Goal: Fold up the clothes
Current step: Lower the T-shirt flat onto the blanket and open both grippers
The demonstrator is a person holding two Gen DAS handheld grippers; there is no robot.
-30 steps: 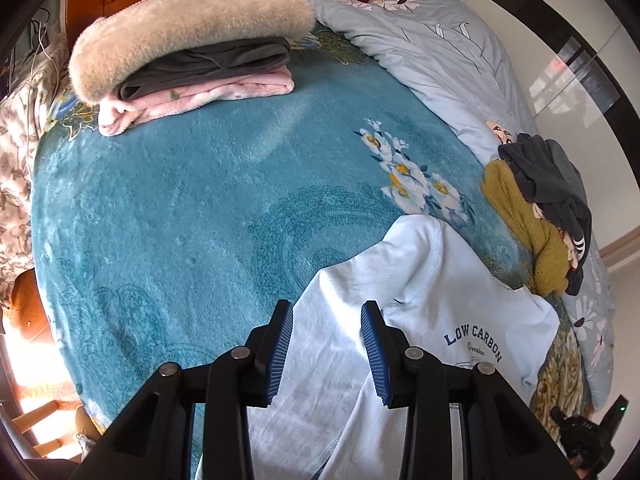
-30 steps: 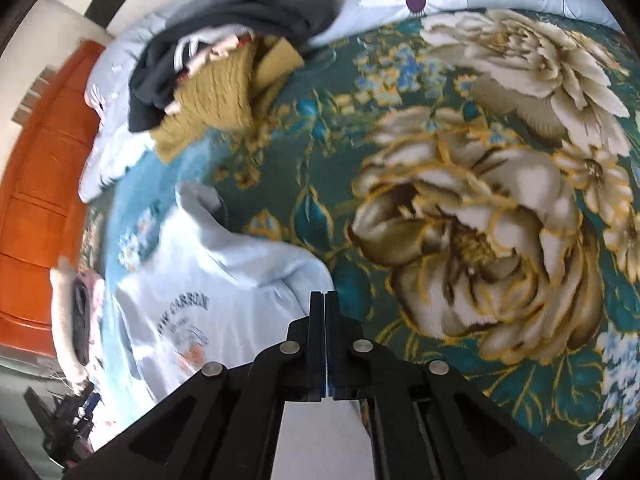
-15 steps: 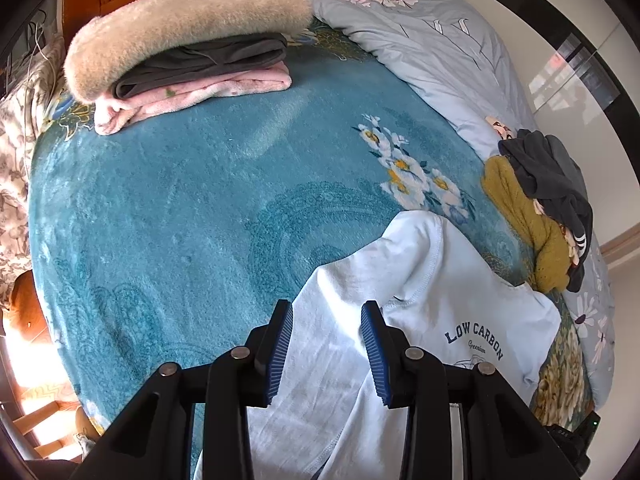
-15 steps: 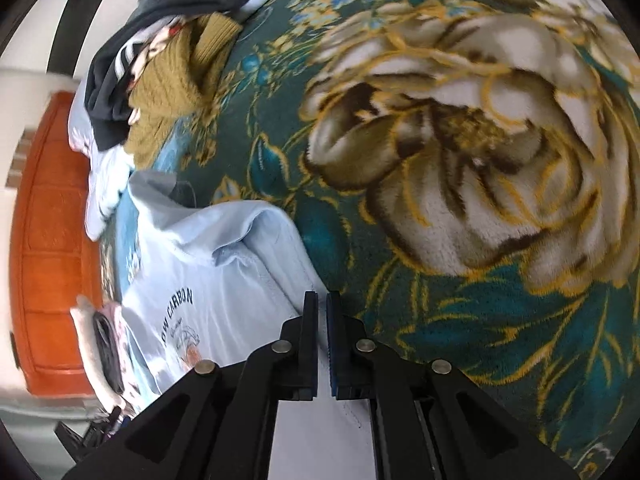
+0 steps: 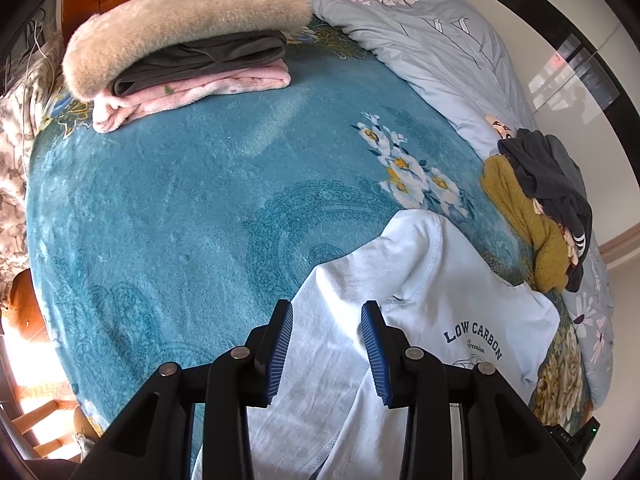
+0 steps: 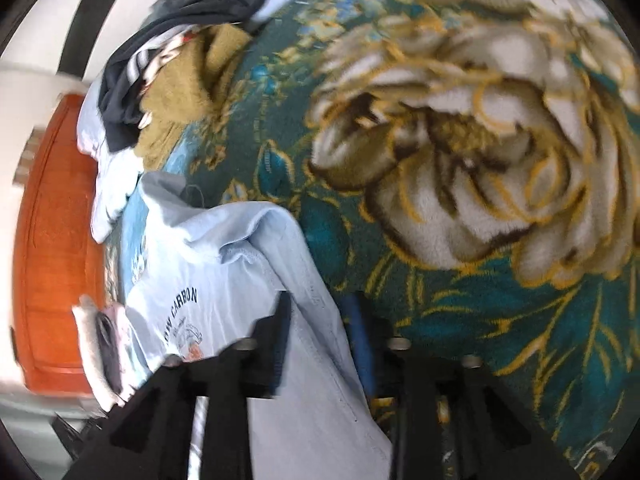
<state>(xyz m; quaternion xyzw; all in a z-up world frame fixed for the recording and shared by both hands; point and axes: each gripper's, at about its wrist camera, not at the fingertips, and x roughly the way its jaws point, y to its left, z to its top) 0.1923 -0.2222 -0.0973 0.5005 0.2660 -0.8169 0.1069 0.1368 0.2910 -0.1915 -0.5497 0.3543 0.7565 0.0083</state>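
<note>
Left wrist view: the left hand-held gripper [image 5: 326,344] hovers with jaws spread wide and empty over the pale blue shirt [image 5: 404,300], which lies on the bed [image 5: 180,208]. Beyond the shirt sits a folded stack [image 5: 200,68]; to the shirt's right, an unfolded heap [image 5: 548,208].

Right wrist view, blurred: the right hand-held gripper [image 6: 320,332] is parted, with the shirt's [image 6: 224,264] edge running between its jaws, apparently ungripped. The heap [image 6: 168,76] lies beyond the shirt.

A neat fold likely calls for pinching one layer at the hem, both grippers level, and smoothing the rumpled sleeve first.
</note>
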